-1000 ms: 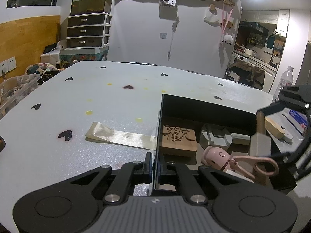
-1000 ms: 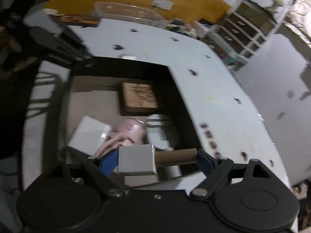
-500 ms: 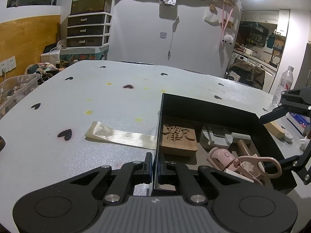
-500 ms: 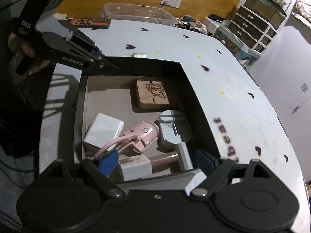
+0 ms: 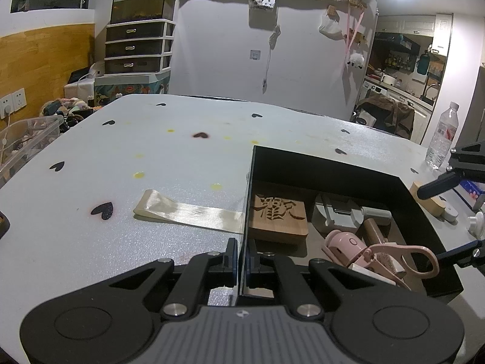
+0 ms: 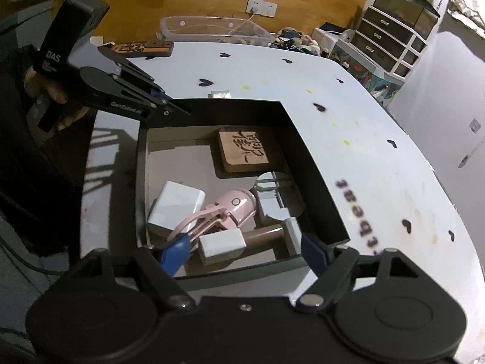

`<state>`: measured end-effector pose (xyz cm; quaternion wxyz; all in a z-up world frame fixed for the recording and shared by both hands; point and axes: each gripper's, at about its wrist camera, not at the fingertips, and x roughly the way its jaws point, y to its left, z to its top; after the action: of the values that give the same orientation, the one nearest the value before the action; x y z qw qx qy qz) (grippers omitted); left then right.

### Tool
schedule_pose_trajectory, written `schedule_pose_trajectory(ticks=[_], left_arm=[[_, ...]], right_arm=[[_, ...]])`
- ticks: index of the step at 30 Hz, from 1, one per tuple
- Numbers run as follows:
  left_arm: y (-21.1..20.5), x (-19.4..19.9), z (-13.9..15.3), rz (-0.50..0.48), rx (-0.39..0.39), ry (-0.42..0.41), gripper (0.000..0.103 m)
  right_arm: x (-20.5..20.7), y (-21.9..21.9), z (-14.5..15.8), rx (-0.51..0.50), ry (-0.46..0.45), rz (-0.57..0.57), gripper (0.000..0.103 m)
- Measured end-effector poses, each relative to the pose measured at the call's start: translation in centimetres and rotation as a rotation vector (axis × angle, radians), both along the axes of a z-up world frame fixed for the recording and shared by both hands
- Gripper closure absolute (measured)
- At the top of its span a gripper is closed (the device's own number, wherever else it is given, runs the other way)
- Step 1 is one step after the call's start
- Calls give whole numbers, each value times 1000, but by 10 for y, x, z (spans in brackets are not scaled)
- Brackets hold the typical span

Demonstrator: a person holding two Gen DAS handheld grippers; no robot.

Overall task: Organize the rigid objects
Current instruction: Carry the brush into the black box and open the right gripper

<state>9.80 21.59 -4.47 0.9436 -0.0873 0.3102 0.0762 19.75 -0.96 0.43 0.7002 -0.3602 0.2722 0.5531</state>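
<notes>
Your left gripper [image 5: 241, 257] is clamped on the near wall of the black box [image 5: 327, 166], its jaws pressed together on the thin rim close to the box's near left corner. Your right gripper [image 6: 244, 253] hangs above the opposite side of the box; its jaws are apart and closing, and nothing is pinched between them.

The box sits on the white table [image 5: 121, 182], toward its right edge. Inside it, a carved wooden block [image 6: 244, 150] lies flat in the far corner. A white charger [image 6: 175, 204] rests against the wall your left gripper holds. A pink handheld device [image 6: 238, 207] lies in the middle with a pink loop-handled tool [image 6: 197, 223] draped across it. A small mallet [image 6: 266, 233], with a wooden handle and white head, lies just under your right gripper, touching a white rectangular block [image 6: 221, 244].

More items wait outside the box near the table's right edge: a wooden piece [image 5: 430, 201] and small white caps [image 5: 476, 224], with a water bottle [image 5: 442, 135] farther back.

Risks, as a judgement: the jaws could catch the pink loop or the mallet as they close. Lifting away would then drag a settled item back out. Your clamped hand could tilt or slide the box if it pulls. The next reach toward the right edge could knock the bottle over.
</notes>
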Motion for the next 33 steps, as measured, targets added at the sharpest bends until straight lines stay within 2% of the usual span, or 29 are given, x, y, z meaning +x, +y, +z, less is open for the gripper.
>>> schedule_pose_trajectory(ticks=[17,22,27,33], left_arm=[[1,0,-1,3,3,1,98],[2,-2,0,7,9,-1,98],[3,-4,1,10,11,0,98],[0,-4,3,13,16,2,98]], right_arm=[[-8,-16,17,68,-5,-36,22],[-12,-28,26,118,-11,-66,18],[-12,-48,35,195,-17,-136,14],[-11,-82,47,323,-25,-281,7]])
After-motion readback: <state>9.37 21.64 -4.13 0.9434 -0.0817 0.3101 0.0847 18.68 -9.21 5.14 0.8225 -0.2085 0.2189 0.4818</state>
